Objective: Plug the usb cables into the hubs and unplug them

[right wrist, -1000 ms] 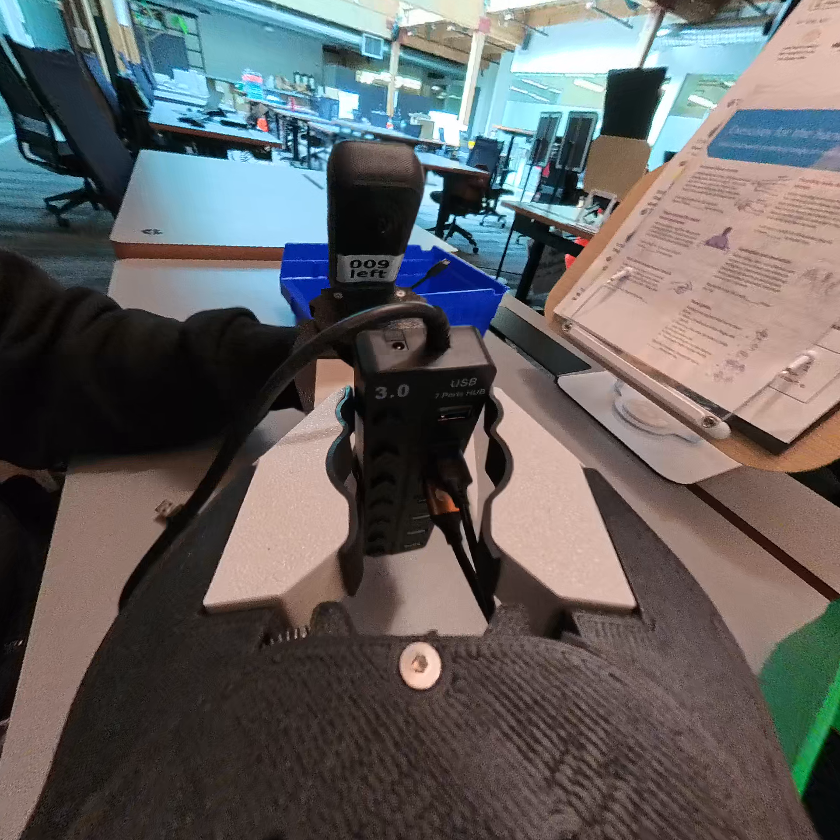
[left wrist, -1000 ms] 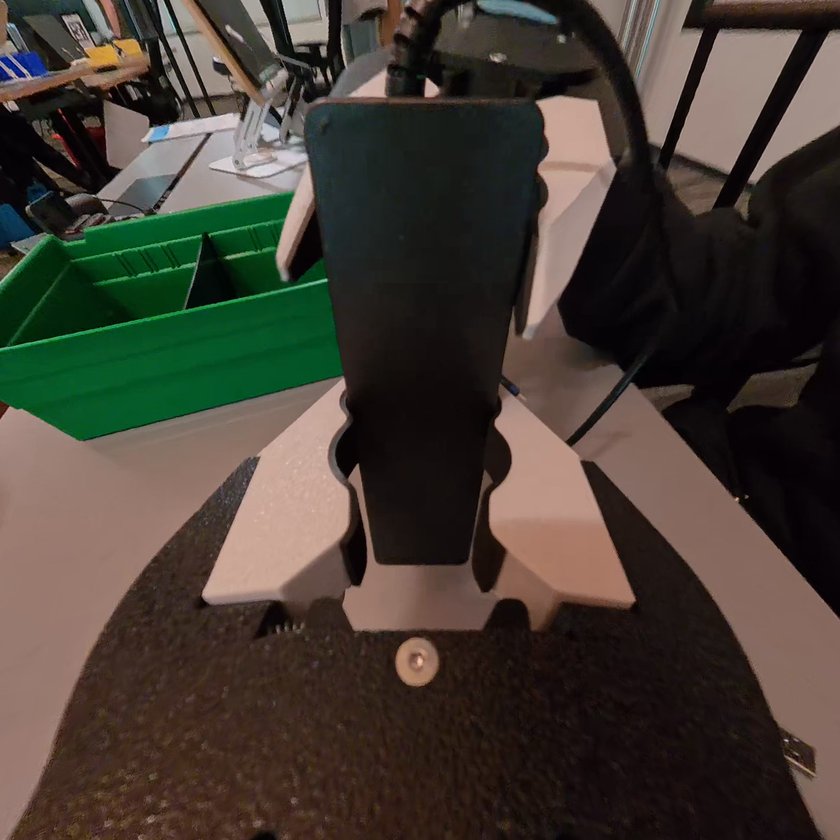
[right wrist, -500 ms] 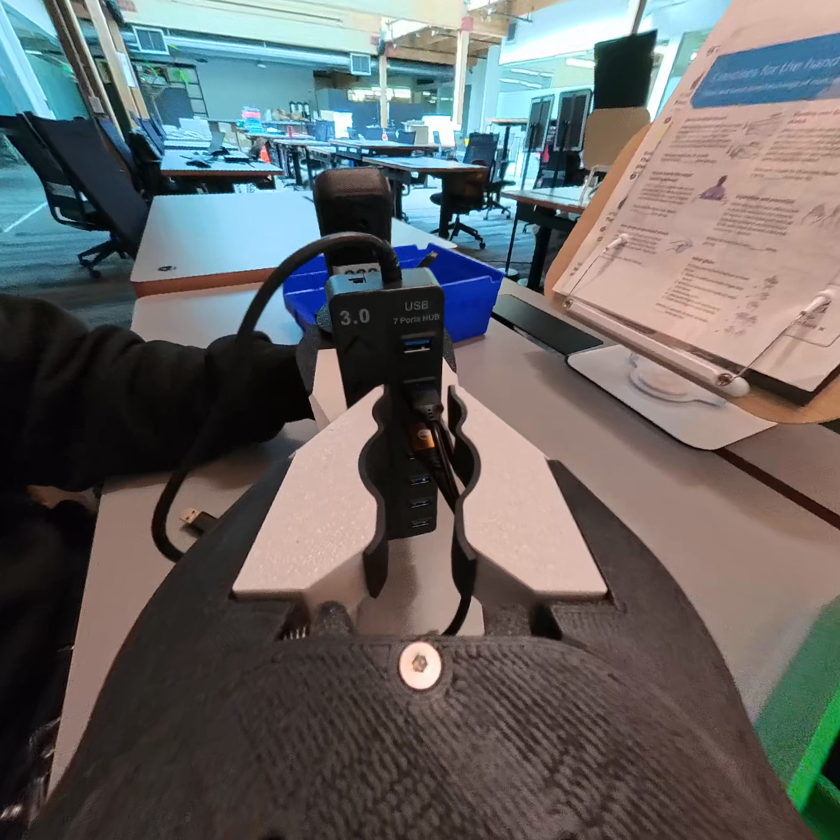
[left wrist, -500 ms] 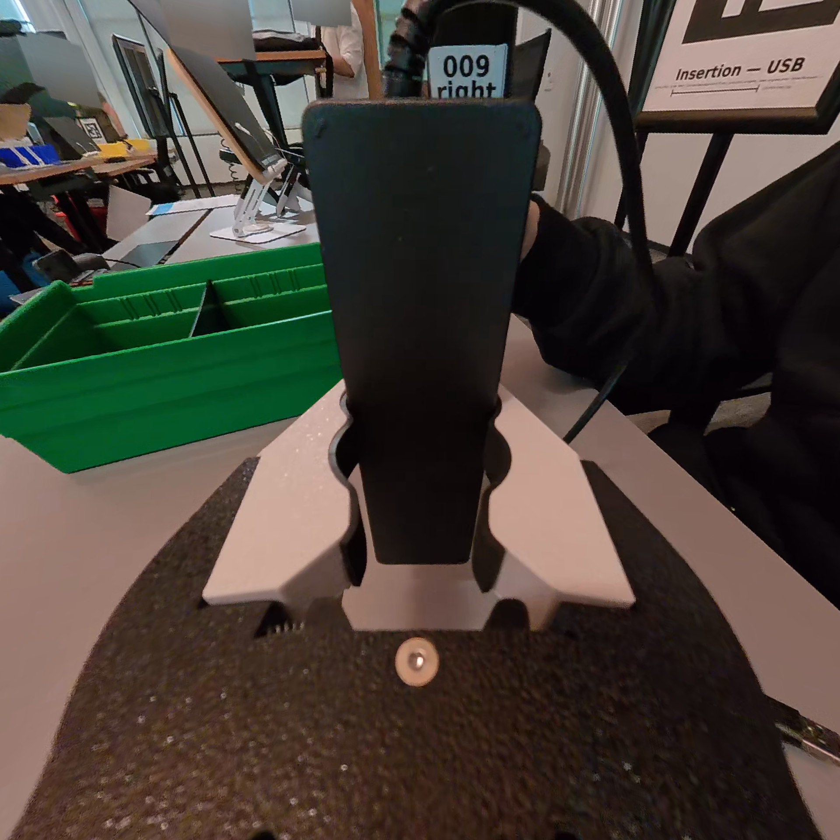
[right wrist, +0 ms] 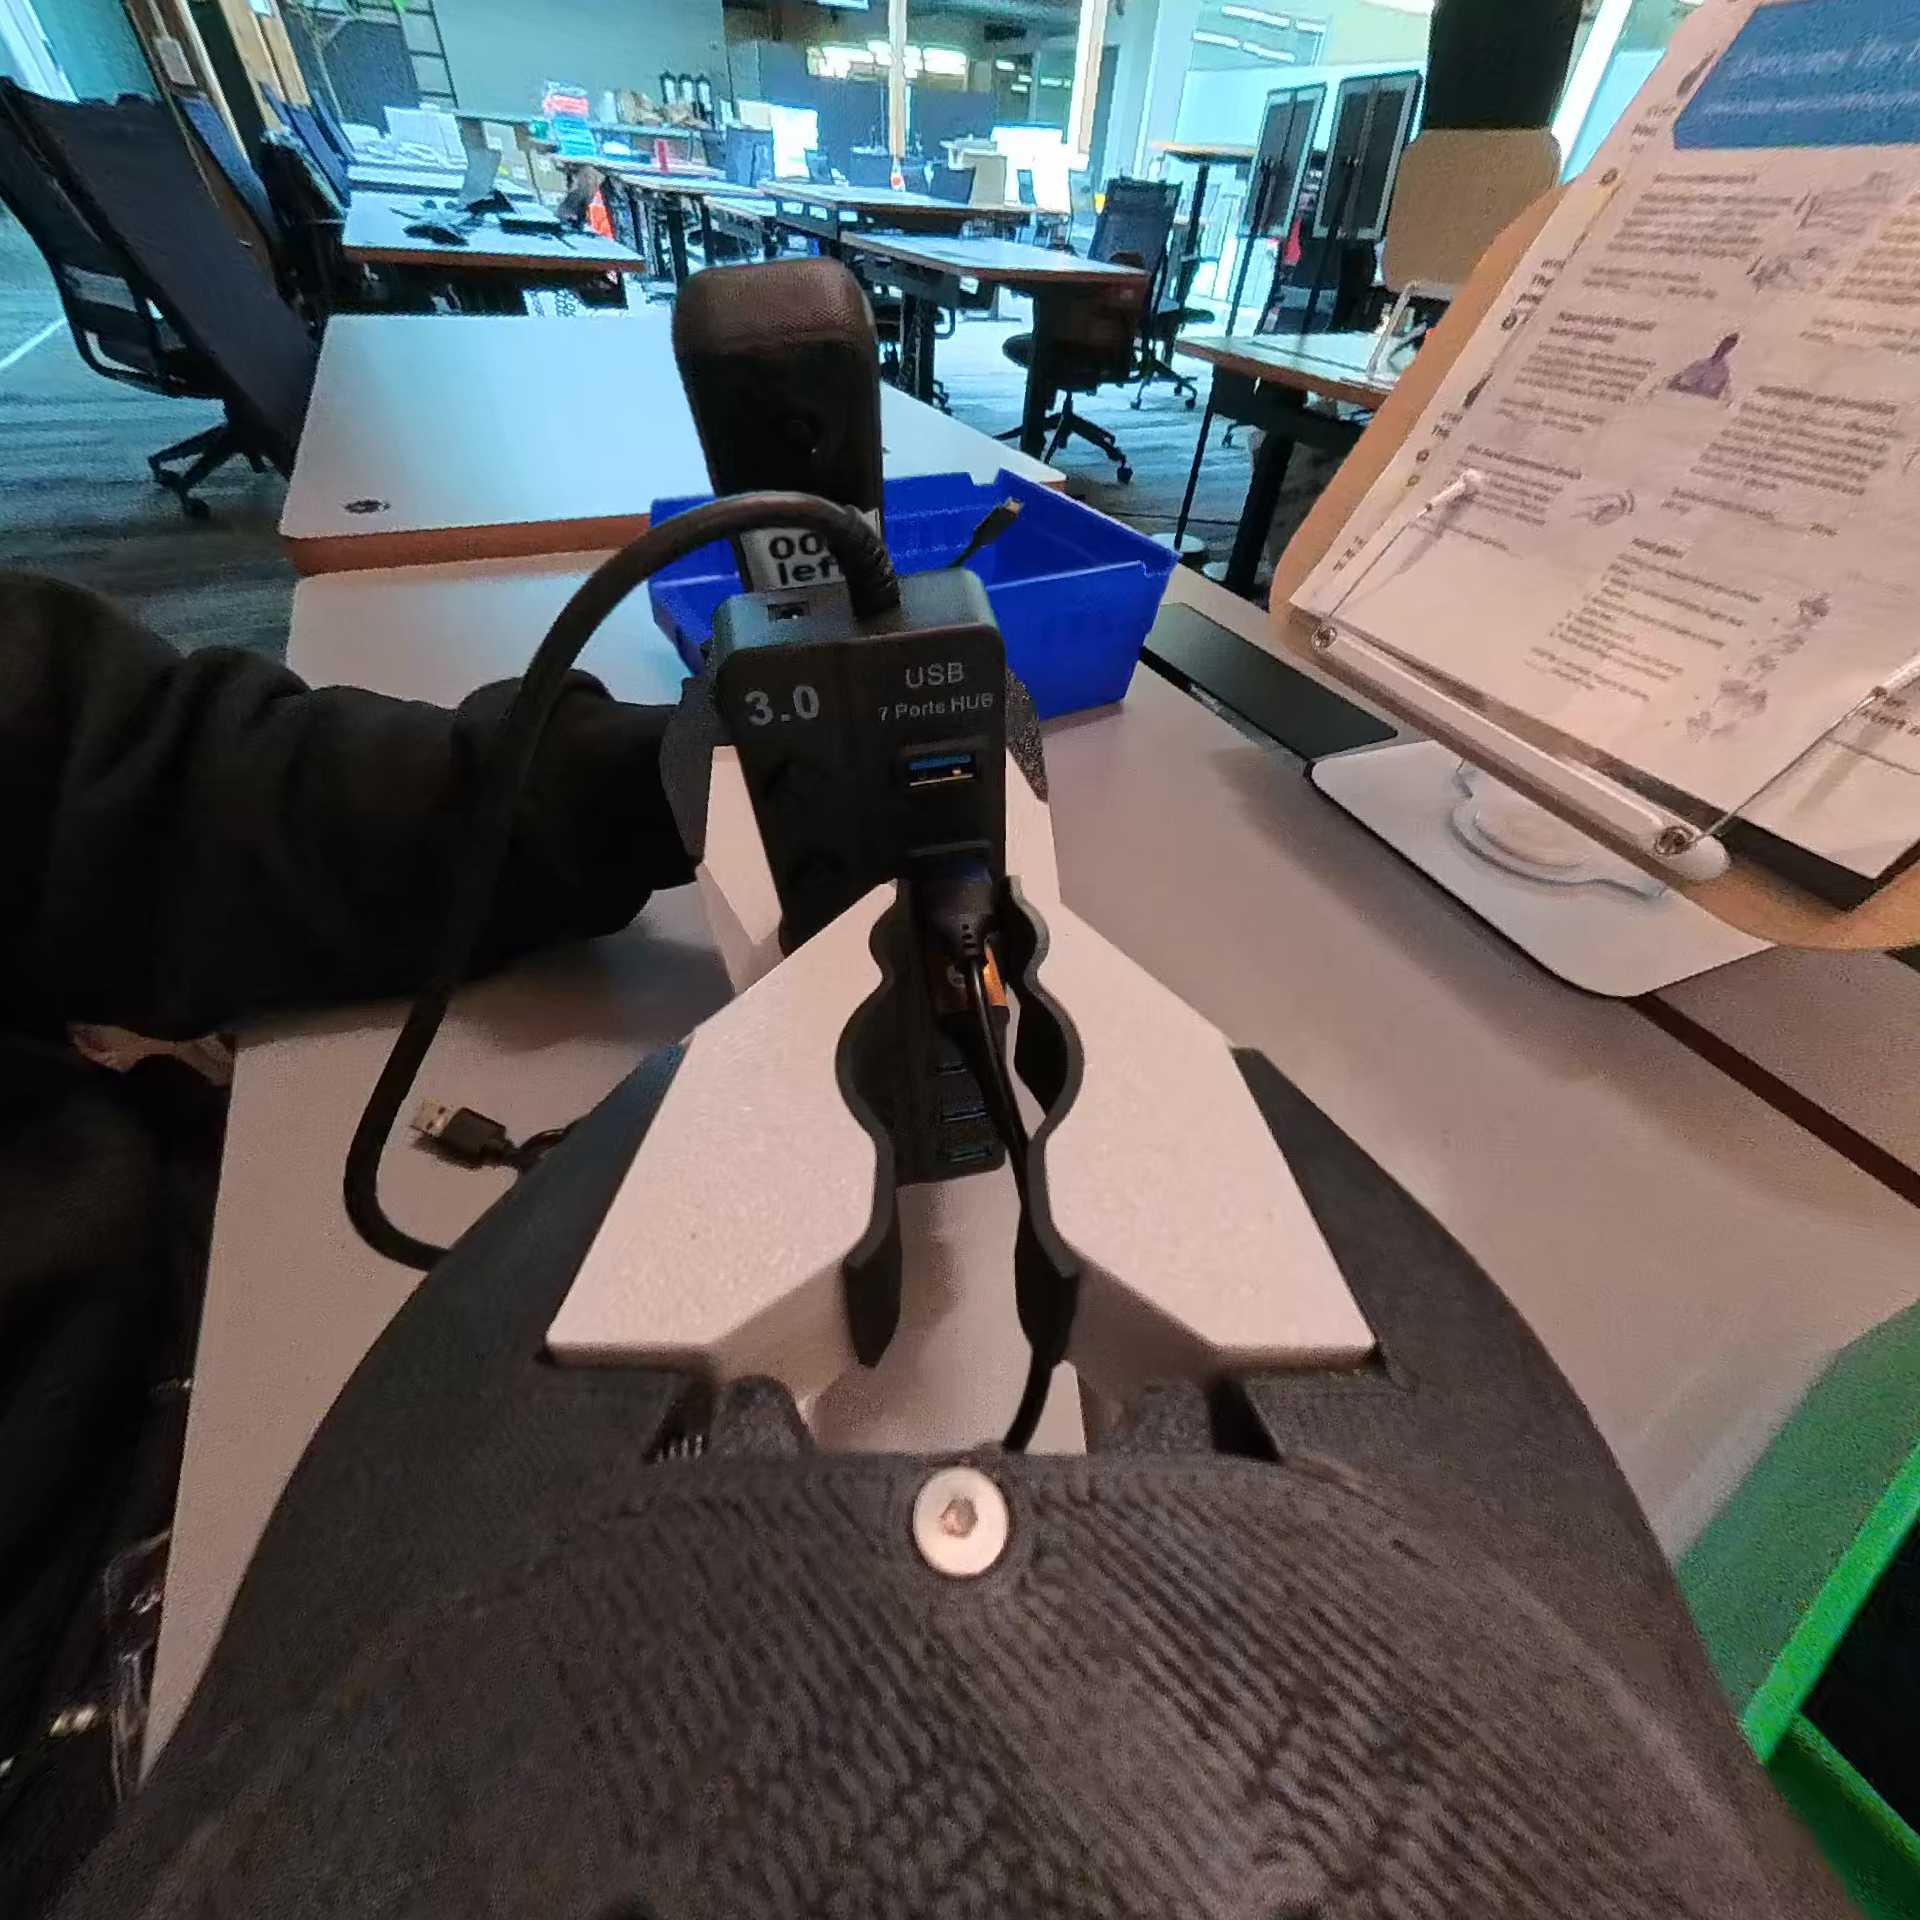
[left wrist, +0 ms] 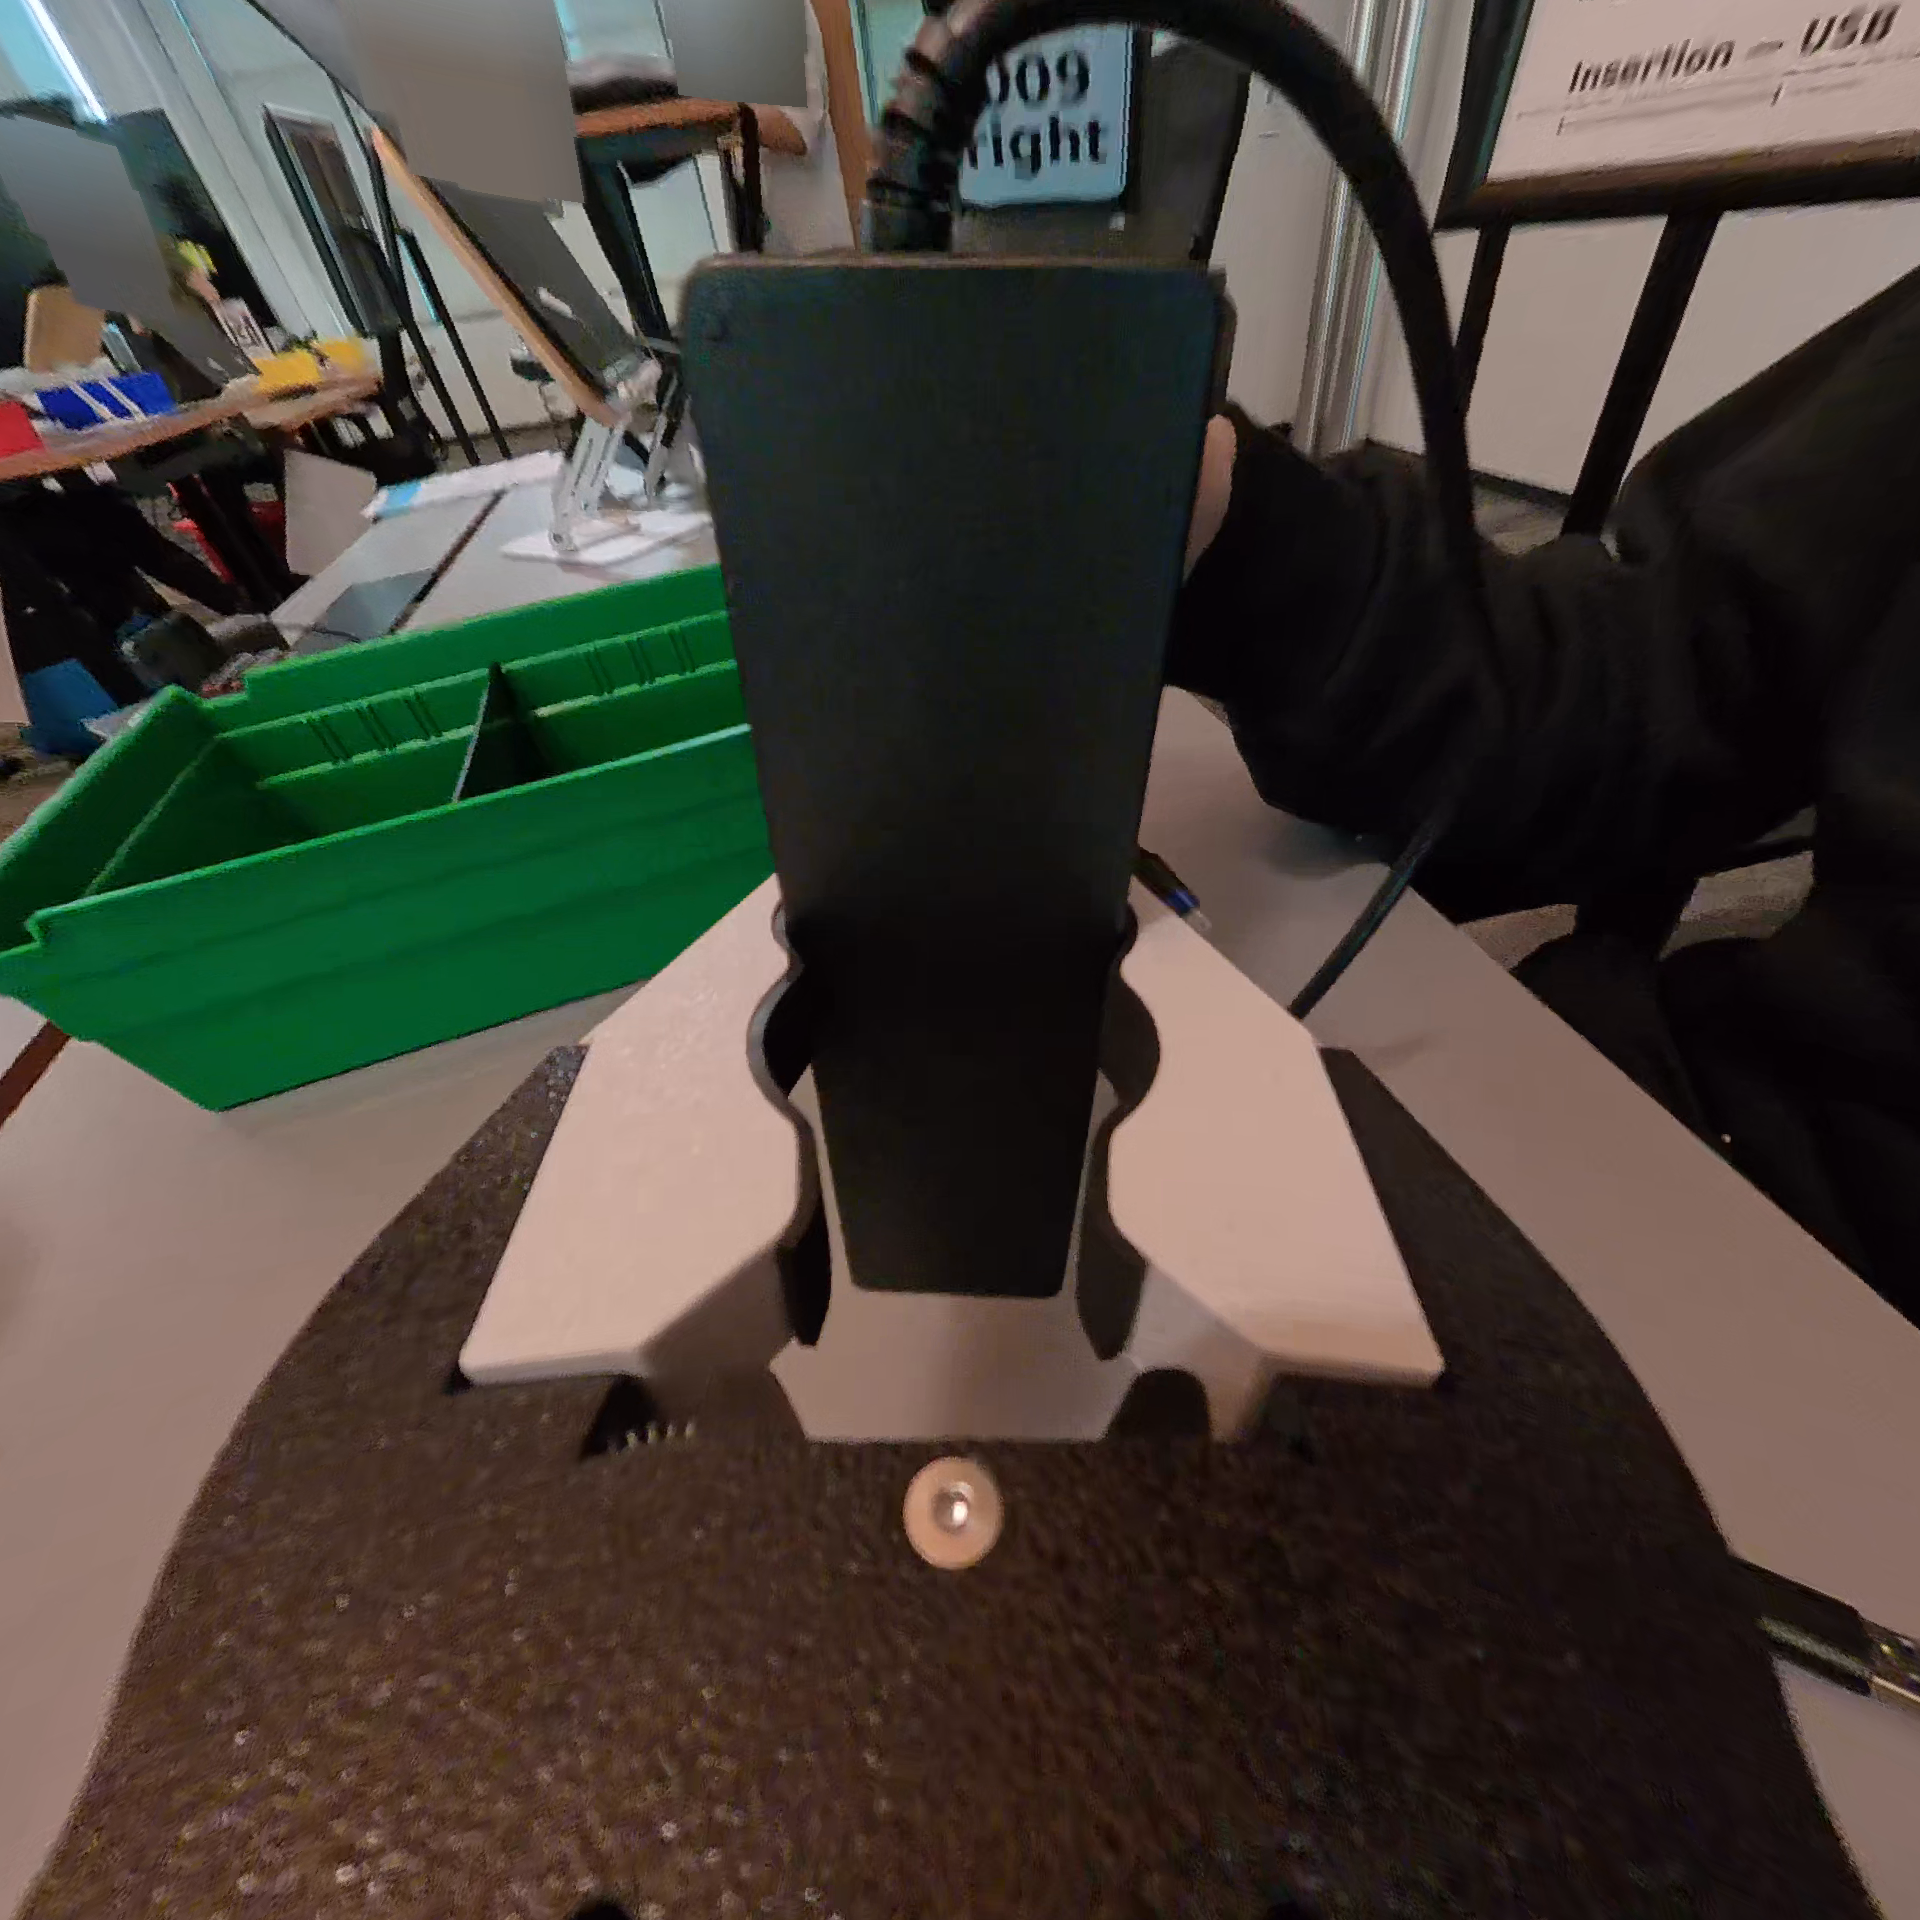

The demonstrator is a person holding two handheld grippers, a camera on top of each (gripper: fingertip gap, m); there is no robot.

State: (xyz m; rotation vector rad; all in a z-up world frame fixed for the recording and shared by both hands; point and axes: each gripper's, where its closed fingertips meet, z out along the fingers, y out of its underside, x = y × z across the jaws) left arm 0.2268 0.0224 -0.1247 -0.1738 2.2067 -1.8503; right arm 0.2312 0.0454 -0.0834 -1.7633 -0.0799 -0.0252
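My left gripper is shut on a black USB hub, held upright above the table with its plain back toward this camera. In the right wrist view the hub shows its port side, with a free blue port at the top. A black USB plug sits at the second port, and an orange-marked plug is just below it. My right gripper is shut on the black plug, whose thin cable runs back between the fingers. The hub's own thick cable loops left to a loose plug.
A green divided bin stands left of the hub, and its corner shows in the right wrist view. A blue bin sits behind the hub. A document stand is at the right. Loose plugs lie on the table. Black sleeves flank both grippers.
My right gripper's jaws have narrowed from around the hub's width to the plug, and the gripper has drawn back from the hub. The left gripper still holds the hub, tilted slightly upward.
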